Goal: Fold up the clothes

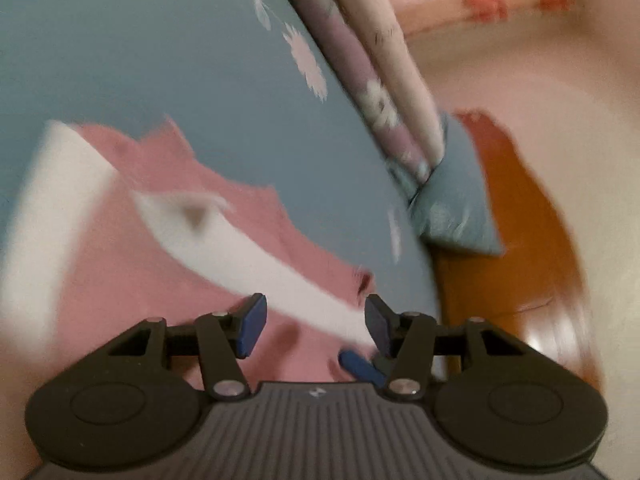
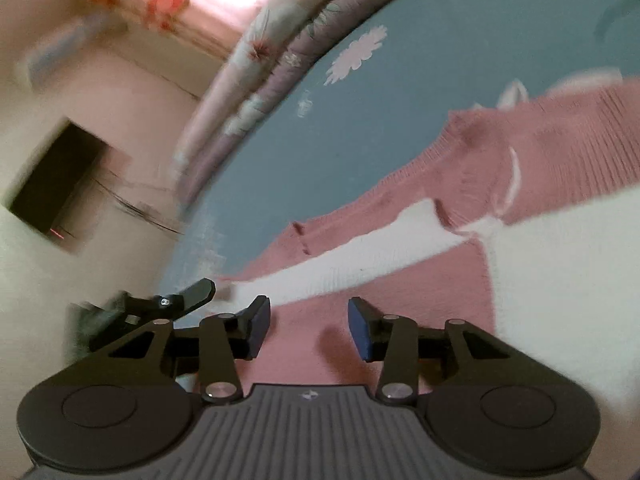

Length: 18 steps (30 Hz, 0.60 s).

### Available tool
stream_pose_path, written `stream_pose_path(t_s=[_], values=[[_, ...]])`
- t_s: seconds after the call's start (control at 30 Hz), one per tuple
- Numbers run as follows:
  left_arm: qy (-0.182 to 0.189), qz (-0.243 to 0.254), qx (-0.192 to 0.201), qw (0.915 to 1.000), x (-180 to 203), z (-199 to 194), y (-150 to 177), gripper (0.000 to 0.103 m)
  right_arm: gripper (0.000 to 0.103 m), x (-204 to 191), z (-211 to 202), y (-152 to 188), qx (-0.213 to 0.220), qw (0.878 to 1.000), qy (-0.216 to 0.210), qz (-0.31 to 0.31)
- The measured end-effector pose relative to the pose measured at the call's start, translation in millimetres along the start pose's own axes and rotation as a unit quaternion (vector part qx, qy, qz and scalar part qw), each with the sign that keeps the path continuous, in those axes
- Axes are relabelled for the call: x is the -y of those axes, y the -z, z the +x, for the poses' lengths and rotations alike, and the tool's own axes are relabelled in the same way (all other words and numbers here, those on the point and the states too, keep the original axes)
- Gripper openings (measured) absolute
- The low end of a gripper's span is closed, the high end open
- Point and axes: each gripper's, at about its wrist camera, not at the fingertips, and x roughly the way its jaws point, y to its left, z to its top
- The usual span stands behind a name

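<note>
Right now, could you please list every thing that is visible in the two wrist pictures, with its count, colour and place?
sweater: one, pink with white bands, spread flat on the bed sheet.
bed sheet: one, blue-grey with white flowers, under the sweater.
folded quilt: one, lilac and pale pink with flowers, along the far edge of the bed.
floor: orange-brown, beside the bed.
curtain: pink and red, at the bright window, blurred.
dark box: one, by the wall, too blurred to identify.
left gripper: one, black with blue pads, open above the sweater.
right gripper: one, black with blue pads, open above the sweater.
</note>
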Motion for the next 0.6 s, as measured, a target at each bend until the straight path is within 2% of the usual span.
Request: stream_pose_path(t_s=[0.07,0.1,0.13,0.23,0.3,0.37,0.4,0.43,0.47,0.53,0.6], values=[[0.008,-0.011,0.013,0.9998,-13,-11,-10,0.052,0.049,13,-18,-6,0.005,1.000,-0.016,0.012],[0.027,-0.025,0.006,0.9993,-20,-14,-13,0.052,0.049,19,-29,-10,0.011,1.000,-0.011,0.016],[0.022,-0.025,0.007,0.9994,-21,-15,-14,0.047,0.049,23,-41,-14,0.018,1.000,0.002,0.019],[-0.050,0.019,0.007,0.9985,-6,-19,-16,0.045,0.058,36,-75,-25,0.041,0.998,0.038,0.026],[-0.106,0.038,-0.004,0.9936,3,-19,-19,0.049,0.060,45,-93,-32,0.046,0.996,0.050,0.048],[-0.116,0.034,-0.019,0.9924,12,-17,-23,0.063,0.064,36,-100,-37,0.050,0.994,0.091,0.043],[-0.133,0.046,-0.023,0.9898,24,-17,-24,0.064,0.072,28,-102,-39,0.050,0.992,0.111,0.033],[-0.149,0.058,-0.028,0.9867,36,-16,-24,0.069,0.079,13,-100,-39,0.049,0.990,0.129,0.012],[-0.154,0.085,-0.030,0.9839,51,-14,-23,0.074,0.081,-4,-99,-36,0.047,0.990,0.132,-0.015],[-0.138,0.128,-0.049,0.9809,78,-1,-18,0.079,0.086,-33,-80,-31,0.020,0.993,0.104,-0.060],[-0.129,0.147,-0.074,0.9779,92,22,-16,0.080,0.088,-57,-55,-24,-0.015,0.991,0.087,-0.099]])
